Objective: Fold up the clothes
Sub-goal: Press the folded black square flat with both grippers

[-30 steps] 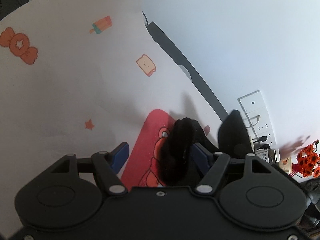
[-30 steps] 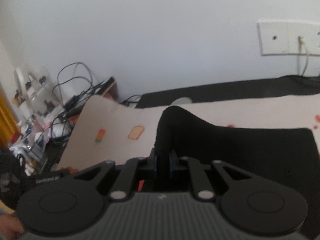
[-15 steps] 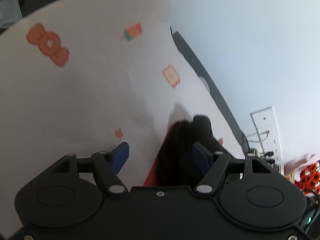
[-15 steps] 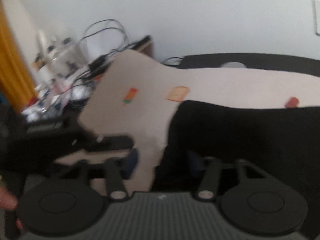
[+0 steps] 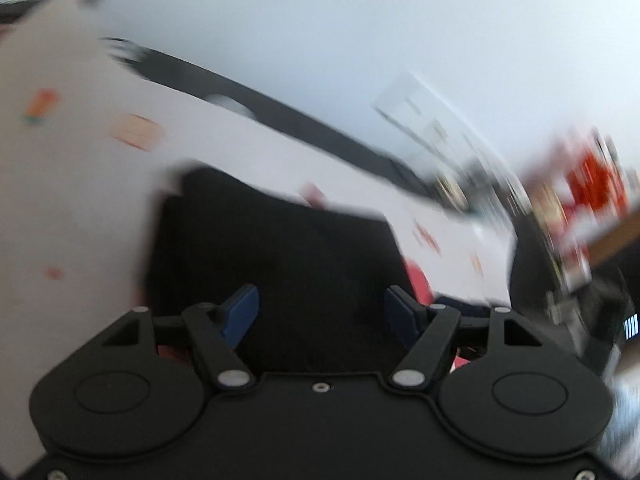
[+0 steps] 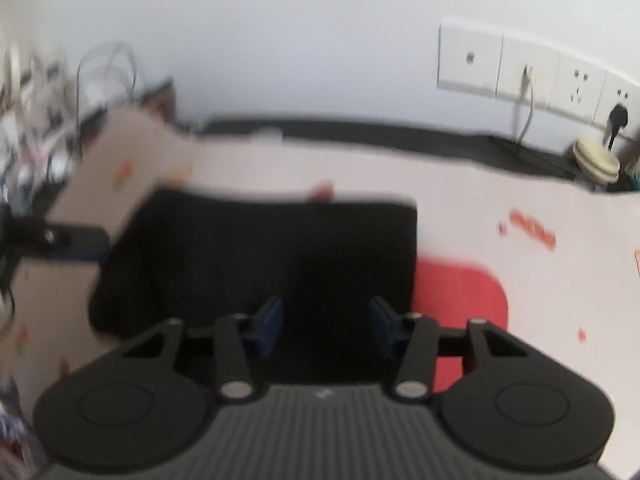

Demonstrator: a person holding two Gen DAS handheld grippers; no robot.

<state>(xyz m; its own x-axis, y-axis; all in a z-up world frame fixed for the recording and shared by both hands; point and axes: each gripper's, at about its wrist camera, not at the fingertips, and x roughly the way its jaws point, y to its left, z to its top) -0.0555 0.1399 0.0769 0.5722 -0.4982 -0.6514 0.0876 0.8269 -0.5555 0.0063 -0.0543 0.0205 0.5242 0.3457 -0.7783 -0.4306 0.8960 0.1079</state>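
A black garment (image 5: 276, 256) lies folded into a flat rectangle on the white patterned tablecloth (image 5: 80, 208); it also shows in the right wrist view (image 6: 264, 256). A red printed patch (image 6: 460, 300) of the cloth sticks out at its right side. My left gripper (image 5: 322, 314) is open and empty, just above the garment's near edge. My right gripper (image 6: 326, 322) is open and empty over the garment's near edge. Both views are motion-blurred.
White wall sockets (image 6: 532, 76) with plugged cables sit on the wall at the back right, a round cream object (image 6: 596, 158) below them. Tangled cables and clutter (image 6: 60, 108) lie at the left table end. Red flowers (image 5: 596, 184) stand at the right.
Both grippers have let go of the black garment and opened; it now lies flat and folded. Both grippers have drawn back and swung, the left view turning right.
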